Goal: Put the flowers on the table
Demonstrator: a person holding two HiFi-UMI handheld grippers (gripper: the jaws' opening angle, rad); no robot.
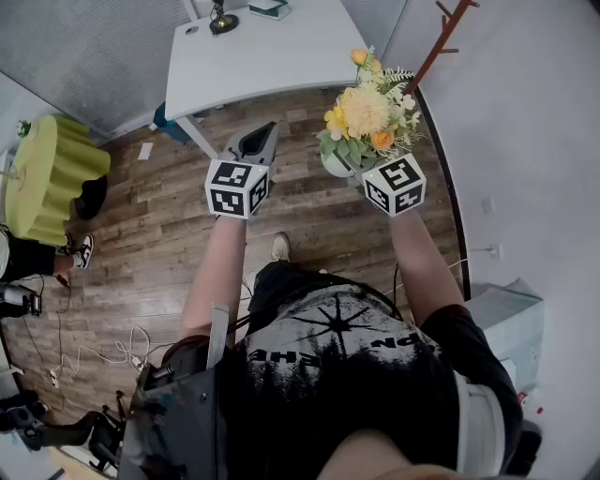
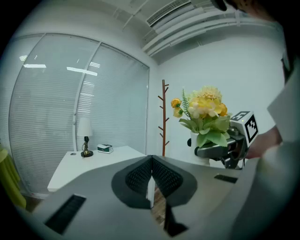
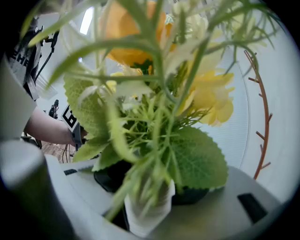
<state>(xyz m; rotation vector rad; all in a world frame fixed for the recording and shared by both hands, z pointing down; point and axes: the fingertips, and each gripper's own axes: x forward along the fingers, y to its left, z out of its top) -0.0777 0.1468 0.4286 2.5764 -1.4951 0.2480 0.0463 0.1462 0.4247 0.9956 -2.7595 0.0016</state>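
A bunch of yellow and orange flowers (image 1: 366, 112) with green leaves stands in a small white vase (image 1: 335, 166). My right gripper (image 1: 349, 169) is shut on that vase and holds it upright in the air over the wooden floor. In the right gripper view the vase (image 3: 149, 213) sits between the dark pads (image 3: 108, 180), and leaves fill most of the picture. The white table (image 1: 267, 61) lies ahead, beyond both grippers. My left gripper (image 1: 265, 129) is shut and holds nothing. Its view shows the flowers (image 2: 206, 110) and the right gripper (image 2: 220, 151) off to the right.
A small lamp (image 1: 222, 19) and a box (image 1: 269, 8) stand at the table's far end. A wooden coat rack (image 1: 442, 37) rises by the right wall. A round green-covered table (image 1: 52, 173) and a seated person's legs are at far left. Cables lie on the floor (image 1: 169, 244).
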